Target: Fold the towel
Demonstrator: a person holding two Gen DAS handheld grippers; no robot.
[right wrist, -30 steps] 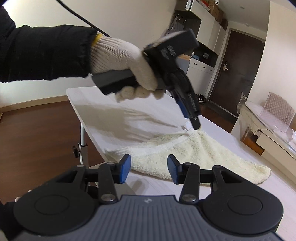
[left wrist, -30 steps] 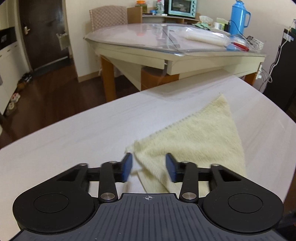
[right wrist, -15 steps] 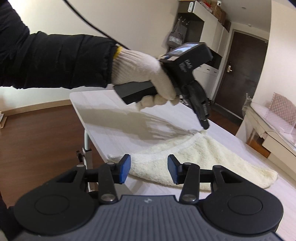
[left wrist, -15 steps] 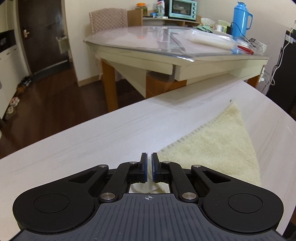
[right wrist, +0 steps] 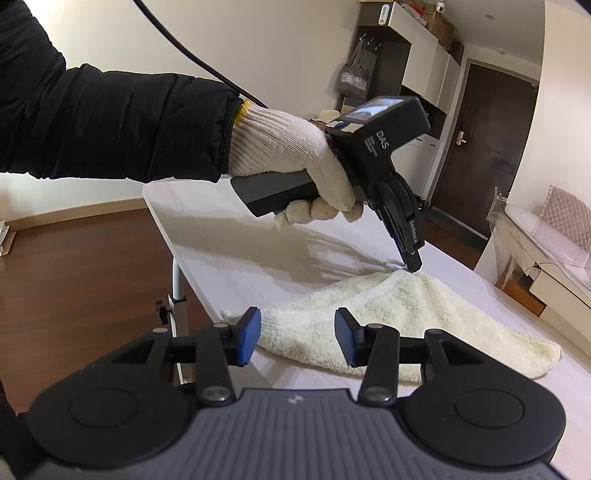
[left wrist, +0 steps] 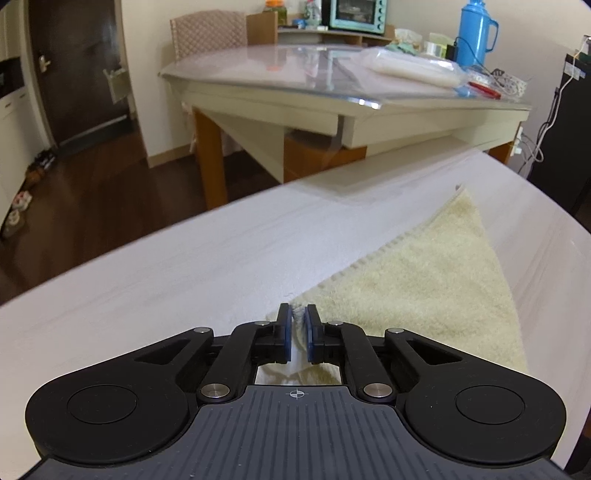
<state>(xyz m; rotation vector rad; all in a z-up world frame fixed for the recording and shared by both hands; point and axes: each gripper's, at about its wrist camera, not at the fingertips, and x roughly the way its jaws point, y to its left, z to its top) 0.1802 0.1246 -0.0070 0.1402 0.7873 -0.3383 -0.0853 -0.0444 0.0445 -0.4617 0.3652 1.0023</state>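
A pale yellow towel [left wrist: 424, 280] lies on the white table [left wrist: 184, 266], spreading away to the right in the left wrist view. My left gripper [left wrist: 298, 334] is shut on the towel's near corner, with cloth pinched between the blue pads. From the right wrist view the same towel [right wrist: 399, 314] rises to a peak where the left gripper [right wrist: 412, 264], held by a gloved hand [right wrist: 291, 155], pinches it. My right gripper [right wrist: 297, 334] is open, hovering just above the towel's near edge with nothing between its pads.
A glass-topped dining table [left wrist: 332, 85] with a blue flask [left wrist: 476, 31] and clutter stands beyond the white table. The white table's edge and metal leg [right wrist: 177, 284] drop to a dark wooden floor [right wrist: 74, 277]. A dark door [right wrist: 484, 140] is behind.
My left gripper went from open around the towel corner to shut on it, and the corner now lifts slightly off the table. The right gripper stayed open.
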